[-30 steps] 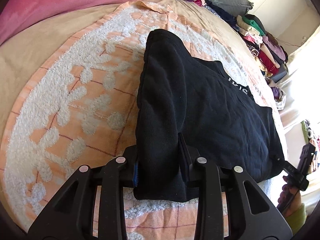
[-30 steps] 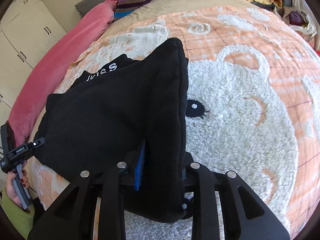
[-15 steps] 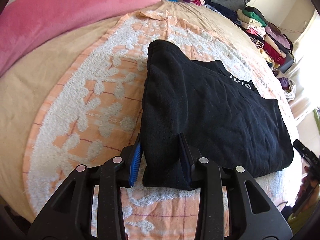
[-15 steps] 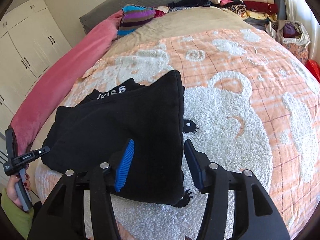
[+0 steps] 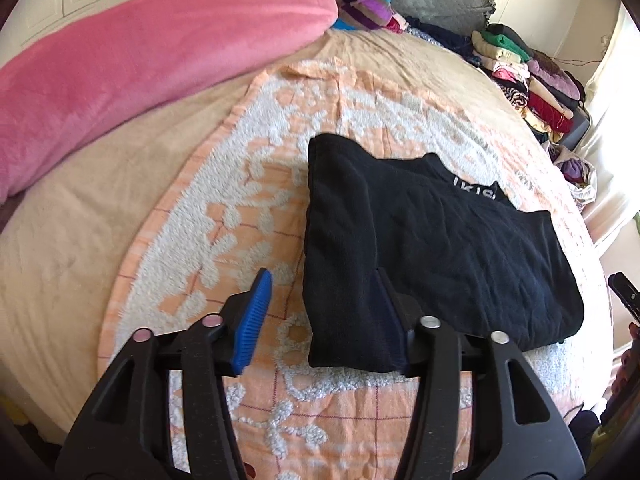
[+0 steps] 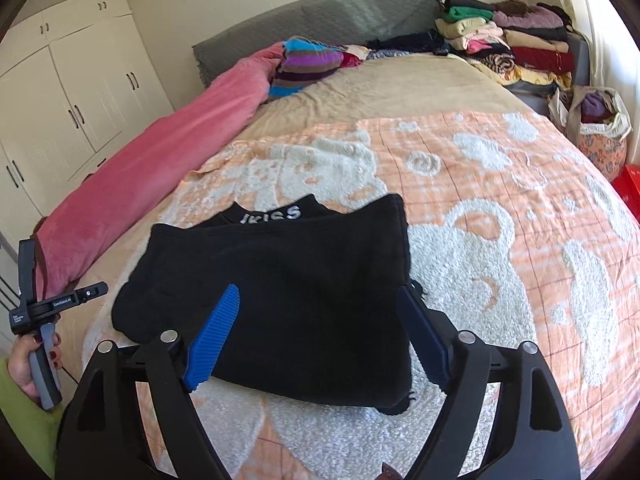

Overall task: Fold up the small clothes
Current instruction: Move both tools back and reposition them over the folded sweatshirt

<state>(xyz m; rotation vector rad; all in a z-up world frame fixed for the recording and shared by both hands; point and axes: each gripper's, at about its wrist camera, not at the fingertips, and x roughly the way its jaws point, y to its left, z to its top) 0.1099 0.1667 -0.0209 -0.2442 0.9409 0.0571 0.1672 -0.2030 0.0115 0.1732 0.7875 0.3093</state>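
On the bed, item: black garment (image 5: 440, 248), folded flat, lying on the orange-and-white blanket (image 5: 224, 216); white lettering shows at its far edge.
Garment, right wrist view: same piece (image 6: 288, 280), its near edge between and beneath the tool fingers, not pinched.
Left tool (image 5: 324, 316): jaws parted, having just been opening; the blue pad (image 5: 254, 320) stands clear of the cloth over the blanket, the other finger lies along the garment's near corner, contact not certain. Nothing is gripped.
Right tool (image 6: 316, 332): jaws spread wide, having just been opening; both blue pads (image 6: 214, 336) hover above the garment with the cloth below them, none of it gripped.
Left hand (image 6: 34, 356): seen at the left edge of the right wrist view, wrapped round the grey handle of its tool, green sleeve (image 6: 24, 420) at the wrist.
Bedding: beige sheet (image 5: 100, 216) under the blanket; rolled pink blanket (image 5: 132, 60) along one side of the bed.
Head of bed: grey quilted headboard cover (image 6: 340, 16); striped knit (image 6: 308, 64) just beside the pink roll.
Far corner: pile of folded clothes (image 6: 508, 44), many colours.
Bedside: cloth bag (image 6: 596, 128) stuffed with garments.
Wall: cream wardrobe doors (image 6: 68, 92) with dark handles.
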